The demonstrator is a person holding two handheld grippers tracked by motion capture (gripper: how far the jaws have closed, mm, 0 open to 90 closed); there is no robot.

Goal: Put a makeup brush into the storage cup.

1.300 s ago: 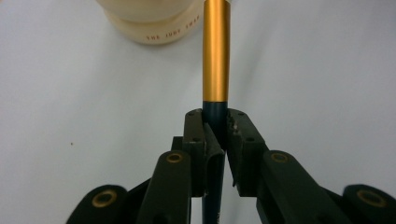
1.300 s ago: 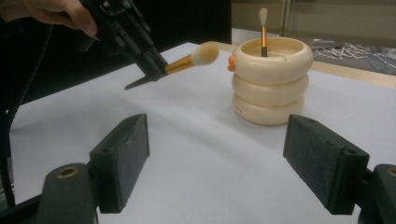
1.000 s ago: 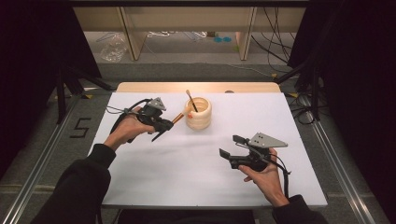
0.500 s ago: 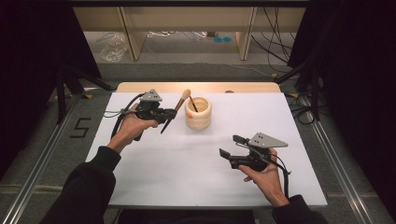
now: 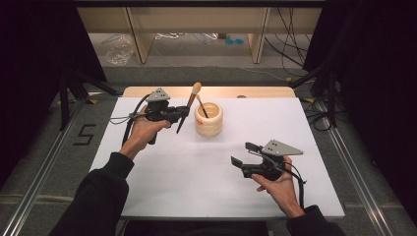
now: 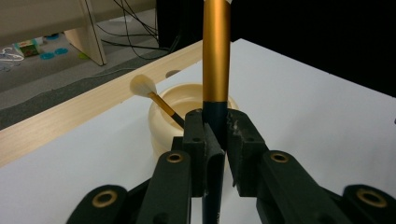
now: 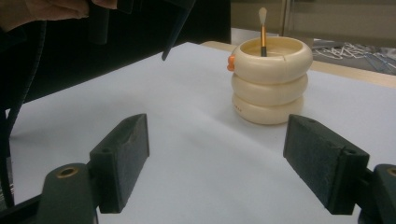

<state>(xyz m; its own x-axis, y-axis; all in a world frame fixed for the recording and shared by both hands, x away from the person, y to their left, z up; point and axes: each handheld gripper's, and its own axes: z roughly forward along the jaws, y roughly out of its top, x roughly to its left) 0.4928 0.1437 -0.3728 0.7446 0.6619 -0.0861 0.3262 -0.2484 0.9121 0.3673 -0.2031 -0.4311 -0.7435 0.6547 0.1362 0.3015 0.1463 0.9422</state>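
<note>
On the white table [image 5: 196,182], the left gripper [image 6: 215,133] pinches a gold-and-black makeup brush [image 6: 215,60] upright, ready for the cream ribbed holder [image 5: 209,119] just beyond its jaws; the right gripper [image 7: 233,158] waits, jaws spread.

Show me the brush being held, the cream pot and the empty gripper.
held brush [image 6: 216,56], left gripper view, gold ferrule.
cream pot [image 5: 209,123], high view, ringed side wall.
right gripper [image 7: 217,163], right gripper view, gap between open jaws.
</note>
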